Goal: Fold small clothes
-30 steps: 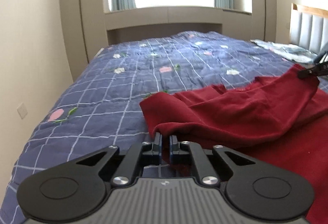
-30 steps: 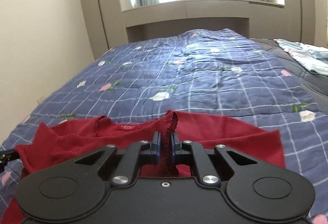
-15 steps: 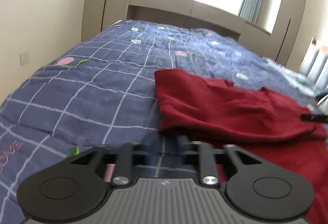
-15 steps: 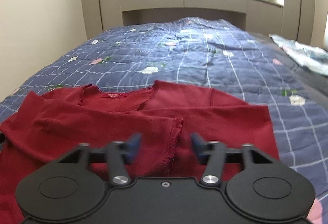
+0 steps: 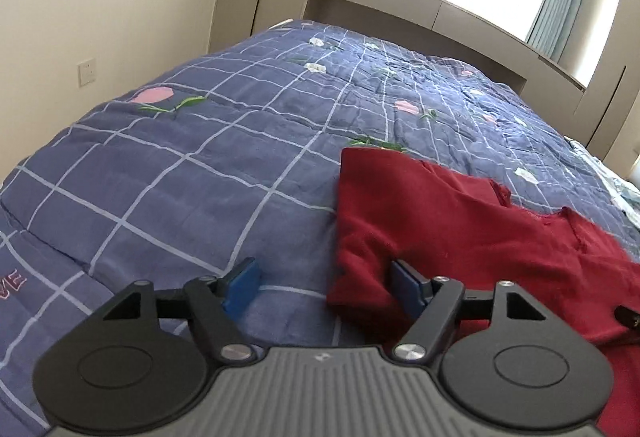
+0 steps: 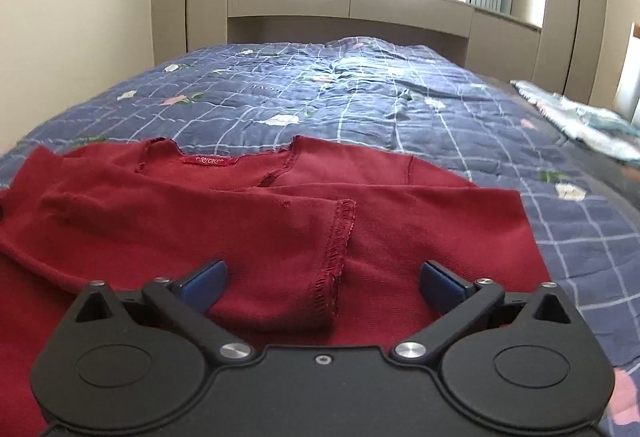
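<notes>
The left gripper (image 5: 320,285) is opening its jaws beside the folded edge of the red top (image 6: 400,221), which is lying on the blue quilt (image 5: 200,165); nothing is pinched. The right gripper (image 6: 322,283) is spreading wide over the sleeve cuff (image 6: 340,237) (already laid across the body). Both are best lifting away straight, not snagging fabric.

Pink stitched letters "VE" on the blue checked quilt (image 5: 168,173) at its left edge, cut off by the frame, small red neck label (image 6: 210,159) inside the red top (image 6: 248,233), its lettering too small to read
</notes>
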Demonstrator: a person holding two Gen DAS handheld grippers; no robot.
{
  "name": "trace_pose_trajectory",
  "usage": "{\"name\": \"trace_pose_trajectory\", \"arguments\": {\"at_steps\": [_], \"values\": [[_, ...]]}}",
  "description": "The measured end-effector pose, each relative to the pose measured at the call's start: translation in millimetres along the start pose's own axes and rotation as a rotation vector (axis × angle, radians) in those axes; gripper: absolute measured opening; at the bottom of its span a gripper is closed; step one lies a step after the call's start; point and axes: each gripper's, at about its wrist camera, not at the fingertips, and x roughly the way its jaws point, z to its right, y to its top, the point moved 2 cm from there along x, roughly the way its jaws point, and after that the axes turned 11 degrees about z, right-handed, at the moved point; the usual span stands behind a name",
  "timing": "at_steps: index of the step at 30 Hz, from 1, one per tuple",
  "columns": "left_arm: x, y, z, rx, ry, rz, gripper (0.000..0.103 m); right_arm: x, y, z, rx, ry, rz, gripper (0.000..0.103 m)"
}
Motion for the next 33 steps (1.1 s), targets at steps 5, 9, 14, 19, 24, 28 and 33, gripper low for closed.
{"name": "trace_pose_trajectory", "arguments": {"at_steps": [5,9,14,19,24,28,33], "values": [[-10.3,-3.1,2.1,0.050,0.048,0.024,0.082,-0.7,-2.7,1.9,0.018,0.008,0.014,0.103],[-19.0,12.1,3.8,0.014,0.025,0.088,0.086,-1.6,-4.1,1.9,0.018,0.006,0.023,0.103],[3.3,32.5,23.7,0.053,0.030,0.108,0.091,-2.3,-5.1,1.5,0.015,0.004,0.030,0.103],[50.6,32.7,33.9,0.146,0.145,0.043,0.088,-3.2,-5.6,1.9,0.018,0.006,0.034,0.103],[60.3,22.8,26.3,0.140,0.193,0.033,0.092,-3.1,-5.6,2.0,0.019,0.006,0.035,0.103],[53.8,21.8,20.4,0.108,0.185,0.051,0.095,-3.1,-5.5,1.9,0.018,0.006,0.035,0.103],[25.4,18.1,12.4,0.038,0.182,0.077,0.096,-3.0,-5.7,2.0,0.018,0.006,0.034,0.103]]}}
